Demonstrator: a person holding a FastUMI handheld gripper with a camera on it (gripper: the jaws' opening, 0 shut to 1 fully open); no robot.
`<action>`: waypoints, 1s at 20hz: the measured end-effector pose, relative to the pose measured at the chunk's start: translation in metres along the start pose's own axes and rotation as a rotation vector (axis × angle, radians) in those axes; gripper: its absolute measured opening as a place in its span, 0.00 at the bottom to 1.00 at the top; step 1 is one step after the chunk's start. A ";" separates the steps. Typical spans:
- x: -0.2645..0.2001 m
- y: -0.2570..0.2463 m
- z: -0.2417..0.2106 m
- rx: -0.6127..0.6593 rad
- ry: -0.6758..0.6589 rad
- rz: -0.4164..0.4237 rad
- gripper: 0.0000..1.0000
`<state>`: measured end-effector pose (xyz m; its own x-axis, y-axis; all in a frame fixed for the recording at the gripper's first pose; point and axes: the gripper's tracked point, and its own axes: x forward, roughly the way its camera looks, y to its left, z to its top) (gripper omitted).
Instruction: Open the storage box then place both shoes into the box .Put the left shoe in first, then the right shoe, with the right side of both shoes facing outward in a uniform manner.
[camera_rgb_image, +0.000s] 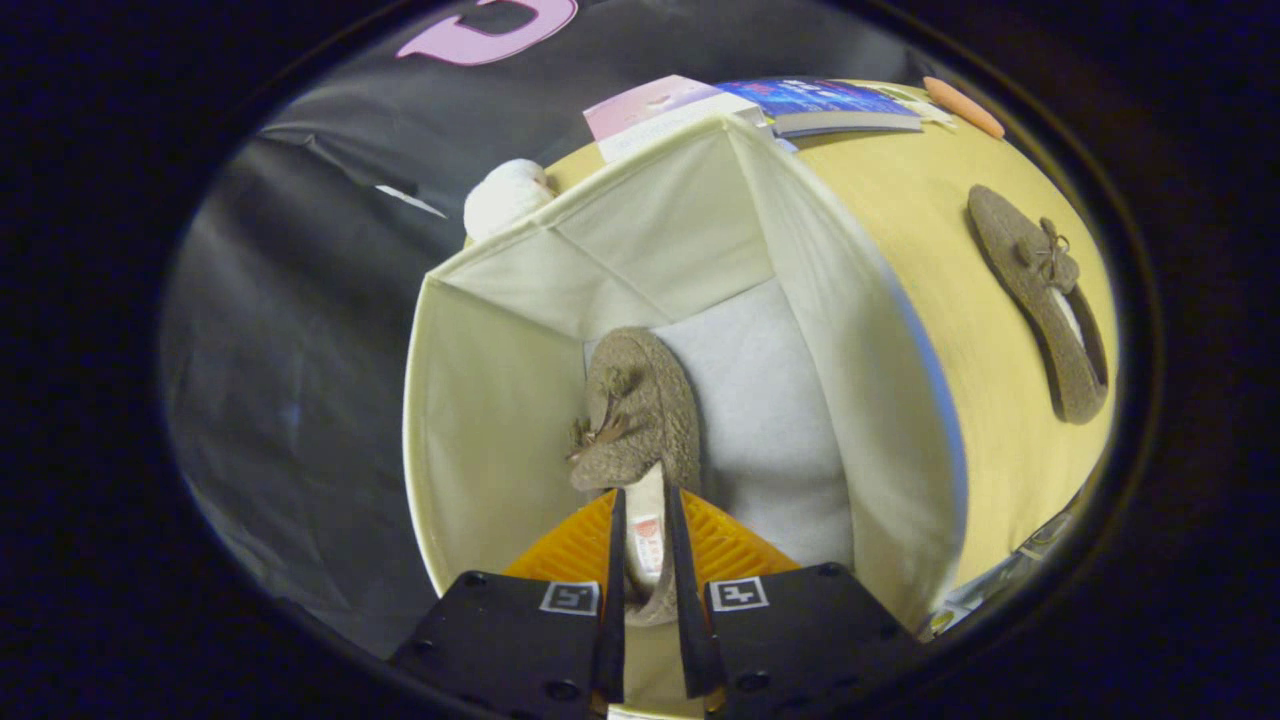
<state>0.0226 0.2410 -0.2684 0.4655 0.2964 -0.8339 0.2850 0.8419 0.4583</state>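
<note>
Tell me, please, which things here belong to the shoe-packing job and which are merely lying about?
Job: gripper, shut on the brown shoe inside the open storage box; second brown shoe on the table beyond the box.

Lying about: books, orange pen, white plush object.

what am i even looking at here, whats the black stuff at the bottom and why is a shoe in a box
The camera rides on a hand-held gripper and looks forward along its two fingers; those are the dark parts at the bottom. The fingers are closed on the heel of a brown shoe, holding it inside an open cream fabric storage box. The box stands on a yellow table. A second matching shoe lies on the table beside the box. Beyond the box are some books and a white rounded object I cannot identify.
</note>
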 end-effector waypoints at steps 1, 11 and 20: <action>-0.005 0.001 0.006 0.010 -0.006 0.018 0.26; -0.086 -0.030 0.095 0.066 -0.130 0.149 0.26; -0.135 -0.159 0.173 0.134 -0.261 0.043 0.26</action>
<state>0.0592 -0.0107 -0.1760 0.6747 0.1897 -0.7133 0.3601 0.7590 0.5424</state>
